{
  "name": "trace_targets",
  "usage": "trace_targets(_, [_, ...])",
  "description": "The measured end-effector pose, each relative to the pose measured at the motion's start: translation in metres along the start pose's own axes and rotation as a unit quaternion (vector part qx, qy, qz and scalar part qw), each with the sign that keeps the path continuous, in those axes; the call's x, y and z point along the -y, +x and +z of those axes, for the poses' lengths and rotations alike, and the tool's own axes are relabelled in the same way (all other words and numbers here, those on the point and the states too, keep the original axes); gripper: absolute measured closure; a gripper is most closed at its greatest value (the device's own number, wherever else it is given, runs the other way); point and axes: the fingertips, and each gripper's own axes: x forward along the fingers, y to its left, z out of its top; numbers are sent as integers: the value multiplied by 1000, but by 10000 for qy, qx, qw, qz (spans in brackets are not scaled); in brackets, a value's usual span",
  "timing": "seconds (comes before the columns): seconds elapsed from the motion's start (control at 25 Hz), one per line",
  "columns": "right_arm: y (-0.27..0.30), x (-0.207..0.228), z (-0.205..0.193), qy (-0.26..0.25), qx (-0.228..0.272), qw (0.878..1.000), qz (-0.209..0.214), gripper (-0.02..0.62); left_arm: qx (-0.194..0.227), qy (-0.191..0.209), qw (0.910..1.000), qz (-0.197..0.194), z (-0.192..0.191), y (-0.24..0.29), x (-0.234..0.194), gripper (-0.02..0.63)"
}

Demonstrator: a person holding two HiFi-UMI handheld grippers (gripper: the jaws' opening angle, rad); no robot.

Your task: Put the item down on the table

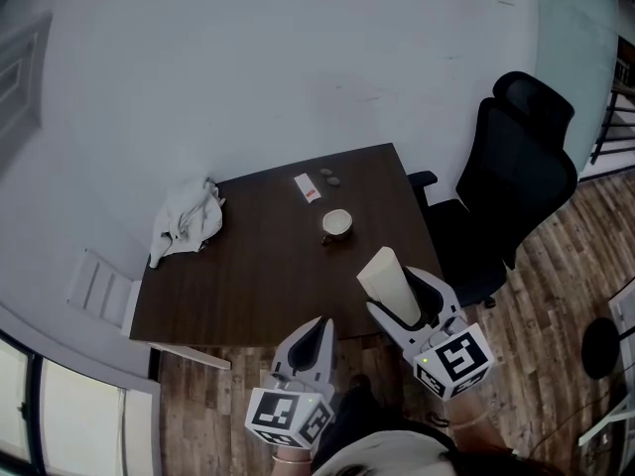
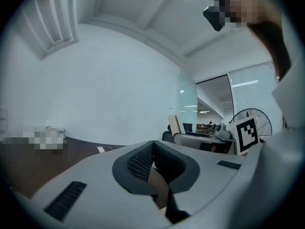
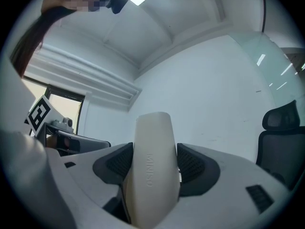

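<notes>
A dark brown tabletop (image 1: pixel 258 276) stands against a pale wall, with a black office chair (image 1: pixel 516 186) at its right side. A crumpled white cloth (image 1: pixel 189 221) lies at its left edge. The right tool (image 1: pixel 407 300) is clamped on a cream, rounded item (image 1: pixel 387 278), seen over the tabletop's near right corner. The left tool (image 1: pixel 316 340) has its jaws pressed together with nothing between them. A cup (image 1: pixel 336 223) sits mid-table, a small white packet (image 1: pixel 308 187) behind it.

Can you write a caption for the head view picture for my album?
Right gripper holds a cream case by the dark table; left gripper shut, empty.
</notes>
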Motion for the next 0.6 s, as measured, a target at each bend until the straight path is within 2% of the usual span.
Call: trace_targets(0.6, [83, 22, -21, -105, -310, 9994, -126, 302, 22, -50, 9998, -216, 16, 54, -63, 588])
